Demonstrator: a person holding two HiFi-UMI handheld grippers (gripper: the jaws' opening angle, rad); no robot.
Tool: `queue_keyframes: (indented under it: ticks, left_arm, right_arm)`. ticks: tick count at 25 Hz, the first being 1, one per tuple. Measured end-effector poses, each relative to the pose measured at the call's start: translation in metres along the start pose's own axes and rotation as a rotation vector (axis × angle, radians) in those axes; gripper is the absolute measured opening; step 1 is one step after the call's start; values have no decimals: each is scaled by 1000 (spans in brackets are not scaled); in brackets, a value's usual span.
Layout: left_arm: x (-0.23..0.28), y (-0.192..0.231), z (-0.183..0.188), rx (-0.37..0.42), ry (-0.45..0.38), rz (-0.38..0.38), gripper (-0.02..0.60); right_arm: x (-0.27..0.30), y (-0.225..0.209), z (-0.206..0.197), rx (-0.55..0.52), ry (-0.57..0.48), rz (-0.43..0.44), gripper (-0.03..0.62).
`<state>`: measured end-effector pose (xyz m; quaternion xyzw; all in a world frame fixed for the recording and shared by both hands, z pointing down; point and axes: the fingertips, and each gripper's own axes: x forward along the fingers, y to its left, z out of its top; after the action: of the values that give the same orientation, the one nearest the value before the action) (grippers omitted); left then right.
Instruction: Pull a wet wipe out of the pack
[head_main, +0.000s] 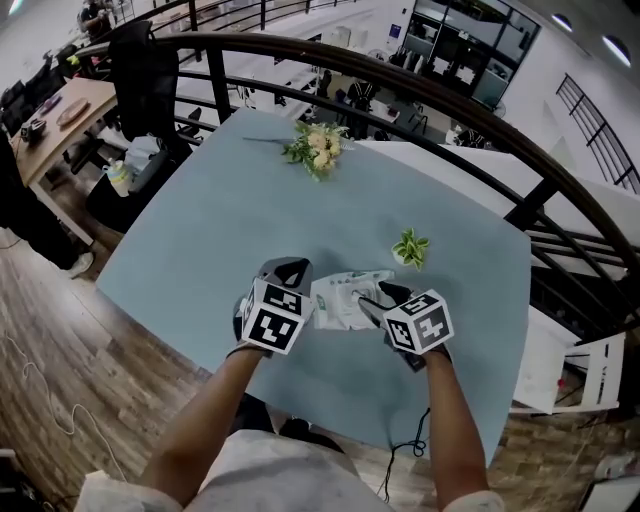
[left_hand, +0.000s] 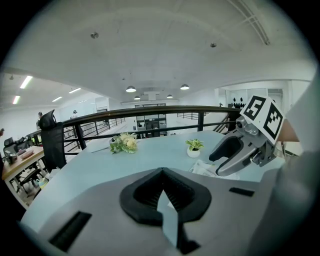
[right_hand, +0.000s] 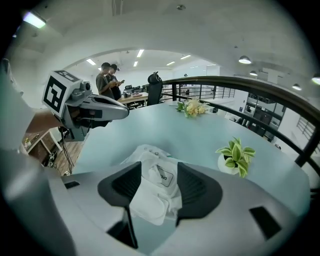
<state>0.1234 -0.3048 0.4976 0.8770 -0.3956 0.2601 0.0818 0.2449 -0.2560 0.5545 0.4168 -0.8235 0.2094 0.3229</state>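
Note:
A white wet wipe pack (head_main: 345, 298) lies flat on the pale blue table (head_main: 220, 220), between my two grippers. My right gripper (head_main: 372, 298) is at its right end and stands open. In the right gripper view the jaws straddle a crumpled white wipe (right_hand: 149, 201) that sticks out of the pack (right_hand: 162, 175); I cannot tell whether the pads touch it. My left gripper (head_main: 290, 268) hovers at the pack's left edge, shut and empty. The left gripper view shows the pack (left_hand: 204, 167) partly hidden behind the right gripper (left_hand: 218, 165). The left gripper (right_hand: 125, 112) also shows in the right gripper view.
A small potted plant (head_main: 410, 247) stands just beyond the pack to the right. A bunch of flowers (head_main: 318, 148) lies at the table's far side, in front of a dark railing (head_main: 400, 85). Two people (right_hand: 107, 77) stand far off by desks.

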Motion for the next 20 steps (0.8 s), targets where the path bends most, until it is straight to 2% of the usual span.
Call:
queue_keyframes:
  ticks: [12,20]
  left_arm:
    - [4,-5,-12,-22,20,-2,-8]
    - [2,-1,-21,-30,32,9,-8]
  right_arm:
    - [22,7,-18,-29,90,86,224]
    - [31,11,-24,-32,114,100,192]
